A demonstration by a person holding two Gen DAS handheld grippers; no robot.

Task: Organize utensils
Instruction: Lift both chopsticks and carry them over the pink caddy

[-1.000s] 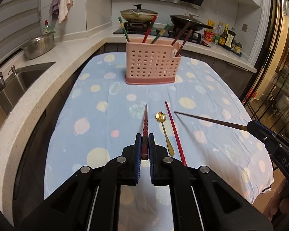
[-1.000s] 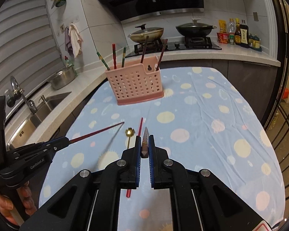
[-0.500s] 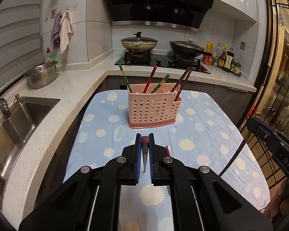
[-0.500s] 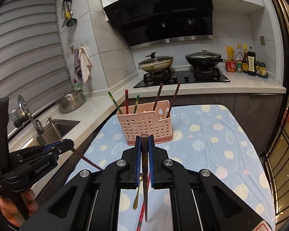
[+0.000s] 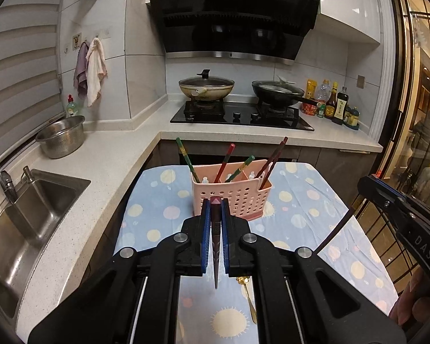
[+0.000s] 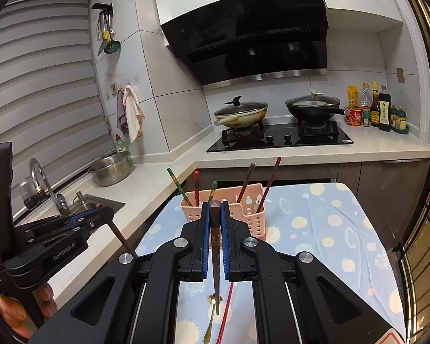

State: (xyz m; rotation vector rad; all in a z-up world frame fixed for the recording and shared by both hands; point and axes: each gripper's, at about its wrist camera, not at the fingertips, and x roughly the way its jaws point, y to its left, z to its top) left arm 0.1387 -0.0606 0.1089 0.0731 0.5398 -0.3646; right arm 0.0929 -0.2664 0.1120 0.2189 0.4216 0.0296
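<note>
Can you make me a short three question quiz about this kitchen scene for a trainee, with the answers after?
1. True or false: each gripper is shut on a chopstick.
2. How many chopsticks stand in the pink basket?
3. Which two utensils lie on the tablecloth?

Key
1. True: the left gripper clamps a dark red chopstick, and the right gripper clamps a brown chopstick.
2. Five.
3. A gold spoon and a red chopstick.
</note>
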